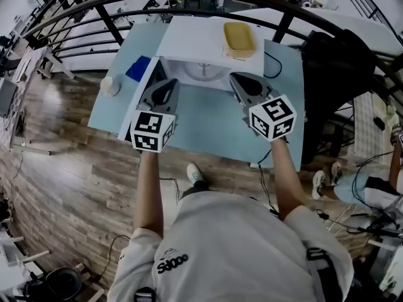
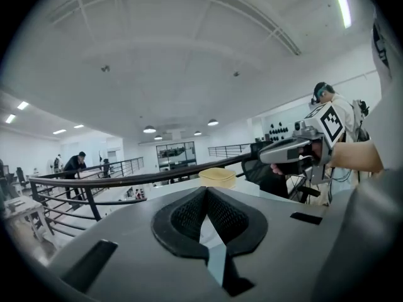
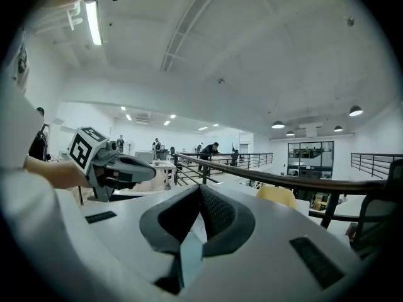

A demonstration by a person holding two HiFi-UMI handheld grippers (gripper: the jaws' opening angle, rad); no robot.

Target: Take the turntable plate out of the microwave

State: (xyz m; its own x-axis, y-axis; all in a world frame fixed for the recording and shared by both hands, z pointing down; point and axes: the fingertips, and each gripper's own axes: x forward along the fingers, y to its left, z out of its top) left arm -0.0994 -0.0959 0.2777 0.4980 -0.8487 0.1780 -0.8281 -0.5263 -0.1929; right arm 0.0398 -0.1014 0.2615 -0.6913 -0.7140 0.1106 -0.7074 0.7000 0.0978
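Both the left tool and the right tool were pressed together, pinching nothing, above the counter. The turntable plate lay inside the microwave, at twelve o'clock from them.

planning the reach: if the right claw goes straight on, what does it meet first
Probably the microwave, near the right edge of its open front. Depth is unclear: the right claw, shut, might instead pass inside toward the turntable plate.
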